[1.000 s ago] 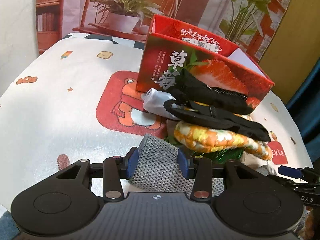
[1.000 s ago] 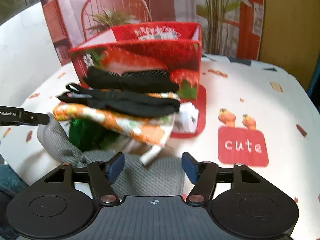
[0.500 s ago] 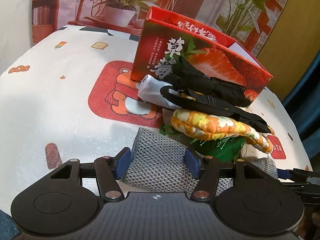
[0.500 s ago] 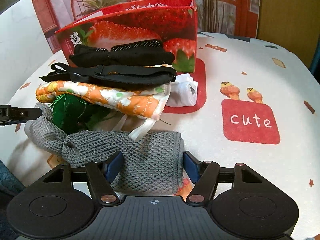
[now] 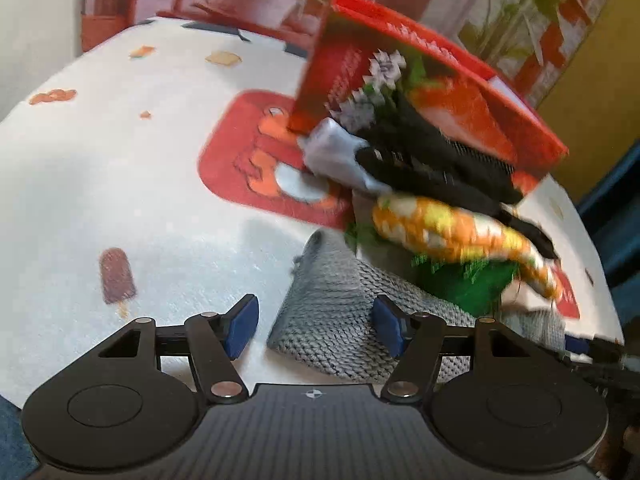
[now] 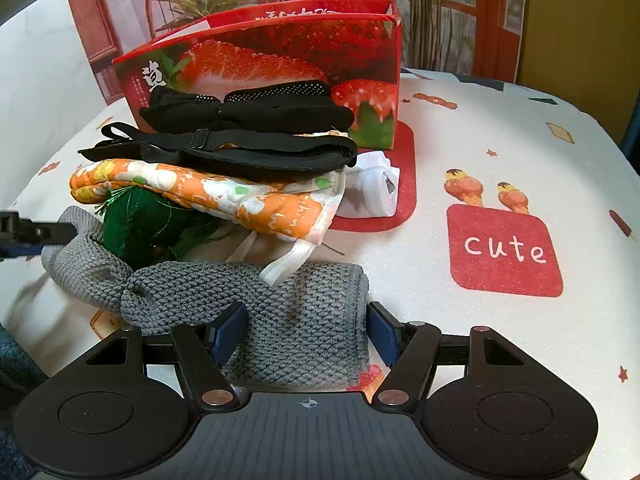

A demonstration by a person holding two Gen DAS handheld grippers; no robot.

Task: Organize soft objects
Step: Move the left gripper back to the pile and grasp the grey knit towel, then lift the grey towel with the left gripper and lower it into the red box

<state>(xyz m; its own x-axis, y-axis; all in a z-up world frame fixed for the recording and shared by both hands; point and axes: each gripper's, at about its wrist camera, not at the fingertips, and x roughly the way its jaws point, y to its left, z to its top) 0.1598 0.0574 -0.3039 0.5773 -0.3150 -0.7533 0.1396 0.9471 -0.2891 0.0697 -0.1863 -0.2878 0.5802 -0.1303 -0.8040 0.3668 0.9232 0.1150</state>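
A long grey knitted cloth [image 5: 328, 304] lies on the table under a pile of soft things. My left gripper [image 5: 312, 328] straddles one end; its jaws are opening, and the left pad stands clear of the cloth. My right gripper [image 6: 304, 332] is shut on the other folded end of the grey cloth [image 6: 288, 300]. On the pile lie an orange floral cloth [image 6: 224, 192], black strapped pieces [image 6: 240, 152] and a green tasselled item [image 6: 140, 220]. The left gripper's tip [image 6: 36, 232] shows at the left edge of the right wrist view.
A red strawberry box [image 6: 280, 56] stands open-topped right behind the pile. A white rolled item [image 6: 372, 192] lies beside the pile at the box's foot. The printed tablecloth [image 6: 504, 252] stretches bare to the right, and its rounded edge drops off at the near side.
The left gripper's jaws have spread and let go of the grey cloth, which now rests on the table. The left view sank closer to the table. The right grip looks the same.
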